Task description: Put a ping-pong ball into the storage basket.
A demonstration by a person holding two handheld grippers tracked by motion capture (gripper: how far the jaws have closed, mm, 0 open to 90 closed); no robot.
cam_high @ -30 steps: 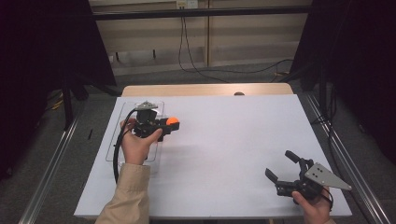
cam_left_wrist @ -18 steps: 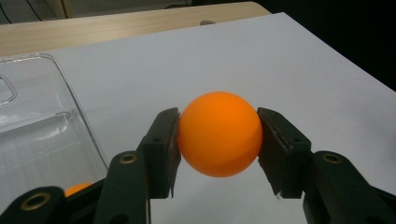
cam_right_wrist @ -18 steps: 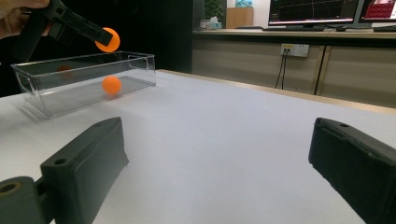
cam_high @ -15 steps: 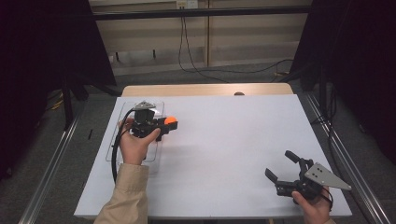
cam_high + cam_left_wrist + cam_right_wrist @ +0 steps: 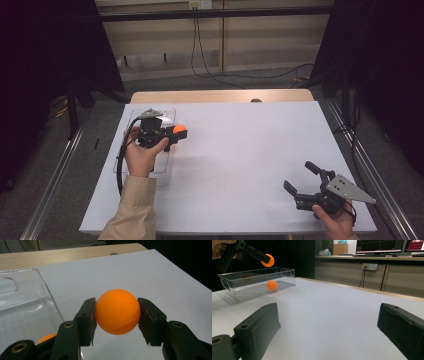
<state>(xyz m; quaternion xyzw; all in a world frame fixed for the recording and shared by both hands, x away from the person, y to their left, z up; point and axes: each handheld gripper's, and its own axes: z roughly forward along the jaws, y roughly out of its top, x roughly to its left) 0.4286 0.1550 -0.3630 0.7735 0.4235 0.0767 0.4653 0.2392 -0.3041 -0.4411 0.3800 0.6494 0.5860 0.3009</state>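
Observation:
My left gripper [image 5: 176, 134] is shut on an orange ball [image 5: 180, 130] and holds it above the right rim of a clear plastic bin [image 5: 166, 111] at the table's left. In the left gripper view the ball [image 5: 117, 311] sits squeezed between both black pads [image 5: 88, 315], with the bin's wall [image 5: 51, 303] to its left. Another orange ball [image 5: 271, 285] lies inside the bin [image 5: 284, 272]; the held ball [image 5: 267, 260] hangs above it. My right gripper [image 5: 298, 175] rests near the table's front right corner, open, with nothing between its jaws [image 5: 328, 310].
The white tabletop [image 5: 240, 150] stretches between the two grippers. A wooden strip [image 5: 220, 95] runs along its far edge. Metal rails [image 5: 367, 165] flank the table on both sides. A black cable [image 5: 120, 160] loops from the left gripper beside the bin.

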